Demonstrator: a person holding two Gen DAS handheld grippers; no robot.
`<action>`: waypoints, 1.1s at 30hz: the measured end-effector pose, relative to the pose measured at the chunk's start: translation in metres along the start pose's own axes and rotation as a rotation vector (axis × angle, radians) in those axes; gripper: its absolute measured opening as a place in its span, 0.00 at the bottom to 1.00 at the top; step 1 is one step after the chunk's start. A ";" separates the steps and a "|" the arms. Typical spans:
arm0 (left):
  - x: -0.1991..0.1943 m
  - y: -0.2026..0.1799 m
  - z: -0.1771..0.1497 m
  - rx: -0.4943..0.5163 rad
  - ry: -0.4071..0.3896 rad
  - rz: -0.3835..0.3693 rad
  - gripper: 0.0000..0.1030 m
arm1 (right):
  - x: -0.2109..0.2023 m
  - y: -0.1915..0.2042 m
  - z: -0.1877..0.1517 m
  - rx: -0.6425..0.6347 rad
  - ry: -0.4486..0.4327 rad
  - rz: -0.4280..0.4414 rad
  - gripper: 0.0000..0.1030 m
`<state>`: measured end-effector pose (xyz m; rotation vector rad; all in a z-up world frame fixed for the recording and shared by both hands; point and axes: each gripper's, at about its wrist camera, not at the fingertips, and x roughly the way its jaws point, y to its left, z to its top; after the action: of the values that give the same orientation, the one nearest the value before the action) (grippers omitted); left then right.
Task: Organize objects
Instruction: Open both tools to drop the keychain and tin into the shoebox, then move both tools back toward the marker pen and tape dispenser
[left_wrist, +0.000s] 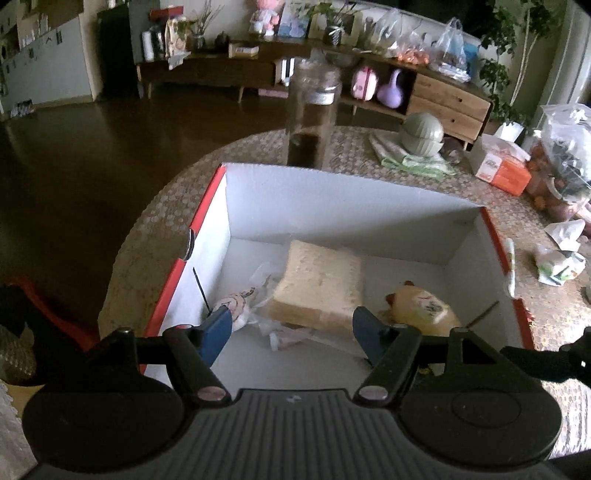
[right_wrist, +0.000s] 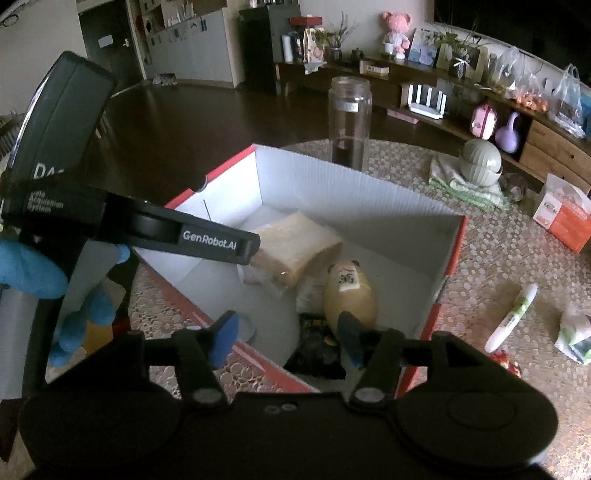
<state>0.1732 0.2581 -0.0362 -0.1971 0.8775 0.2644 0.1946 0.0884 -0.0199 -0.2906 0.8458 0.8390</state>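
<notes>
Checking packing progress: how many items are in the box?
4: bread slice at centre, yellow figurine right, black packet near corner, wrapped item left. Others may be hidden.

"GenRobot.AI" on left gripper (right_wrist: 207, 291) arm (white txt)

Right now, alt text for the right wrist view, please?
An open red-and-white cardboard box on a patterned round table holds a bread slice, a yellow egg-shaped toy and a black packet; the right tool hovers above, empty.
</notes>
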 end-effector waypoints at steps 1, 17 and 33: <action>-0.004 -0.002 -0.001 0.006 -0.010 0.001 0.69 | -0.004 0.000 -0.001 0.001 -0.007 0.002 0.60; -0.066 -0.055 -0.025 0.101 -0.124 -0.058 0.81 | -0.069 -0.039 -0.042 0.071 -0.104 0.012 0.76; -0.070 -0.162 -0.055 0.239 -0.142 -0.175 1.00 | -0.125 -0.145 -0.119 0.214 -0.131 -0.120 0.84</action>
<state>0.1405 0.0791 -0.0063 -0.0313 0.7384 0.0090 0.1920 -0.1368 -0.0156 -0.0955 0.7800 0.6419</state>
